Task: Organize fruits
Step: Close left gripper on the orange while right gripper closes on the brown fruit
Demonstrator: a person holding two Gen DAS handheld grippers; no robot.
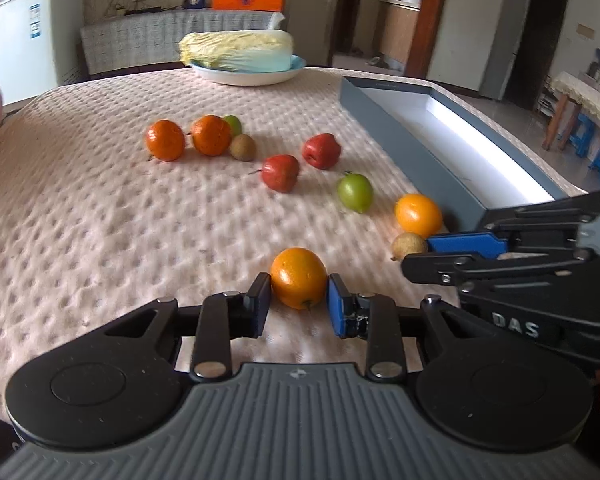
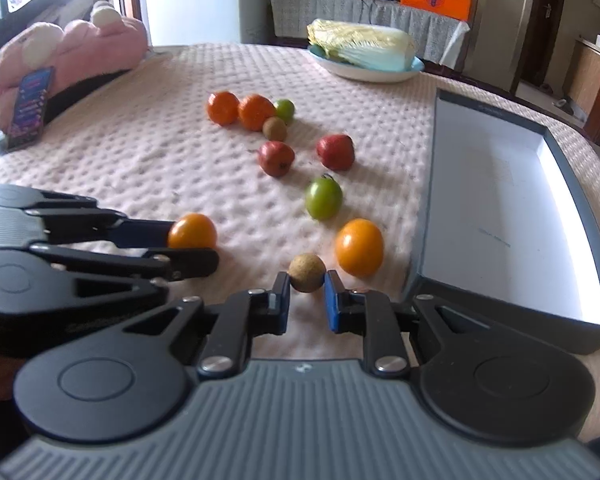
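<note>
My left gripper [image 1: 299, 305] is shut on a yellow-orange fruit [image 1: 298, 277], pads against both its sides on the cloth; it also shows in the right wrist view [image 2: 192, 232]. My right gripper [image 2: 307, 298] is shut on a small brown kiwi-like fruit [image 2: 307, 272], seen from the left wrist too [image 1: 409, 245]. Another yellow-orange fruit [image 2: 359, 246] lies just right of it. A green fruit [image 2: 323, 198], two red fruits [image 2: 276, 158] [image 2: 335, 152], two oranges [image 2: 223, 107] [image 2: 257, 112], a second green fruit [image 2: 285, 109] and a brown one [image 2: 275, 128] lie farther out.
An open grey box with white inside [image 2: 496, 216] lies on the right of the quilted pink cloth [image 2: 140, 152]. A plate with a cabbage [image 2: 364, 50] stands at the far edge. A pink plush toy [image 2: 68, 52] and a phone-like packet [image 2: 30, 108] are at the left.
</note>
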